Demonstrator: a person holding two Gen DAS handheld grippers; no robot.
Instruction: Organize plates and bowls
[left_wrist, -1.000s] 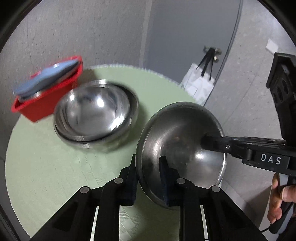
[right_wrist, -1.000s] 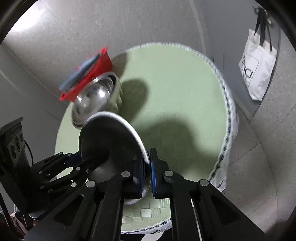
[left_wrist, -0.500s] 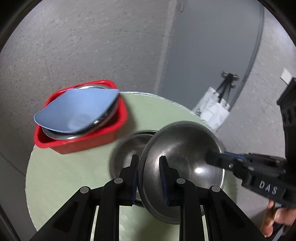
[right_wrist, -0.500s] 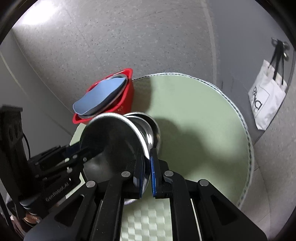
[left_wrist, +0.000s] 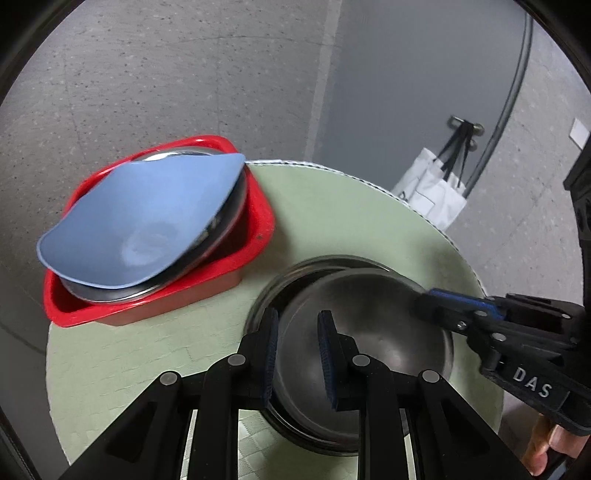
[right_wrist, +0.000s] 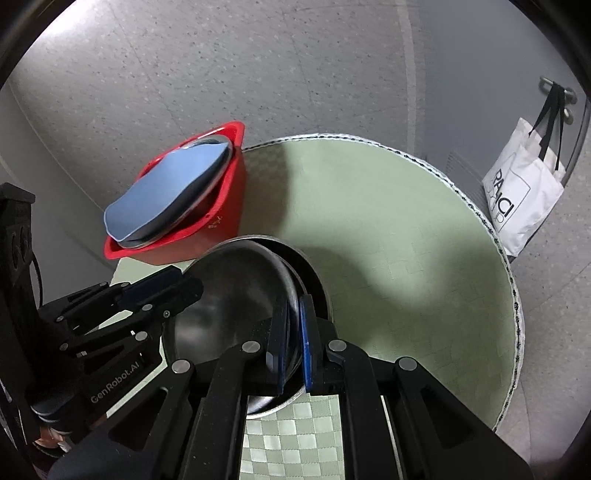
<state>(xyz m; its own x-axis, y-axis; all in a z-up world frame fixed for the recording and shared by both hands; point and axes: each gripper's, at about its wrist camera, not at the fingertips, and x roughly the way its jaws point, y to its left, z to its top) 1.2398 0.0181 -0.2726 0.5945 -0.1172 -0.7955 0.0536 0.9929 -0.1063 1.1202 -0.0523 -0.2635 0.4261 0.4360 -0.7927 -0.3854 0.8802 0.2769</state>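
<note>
Left wrist cam looks forward and down along its fingers, close over the steel bowl, from the table's near edge. Right wrist cam sits just beside it (slightly higher, wider view), facing the same way. Both share the bowl, red bin, wall, tote bag, and each other's gripper.

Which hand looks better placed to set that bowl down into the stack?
Probably the right tool: it pinches the bowl by its rim directly over the stack; the left tool has an unclear grip.

Left tool fingers parted, right tool fingers pinched close
</note>
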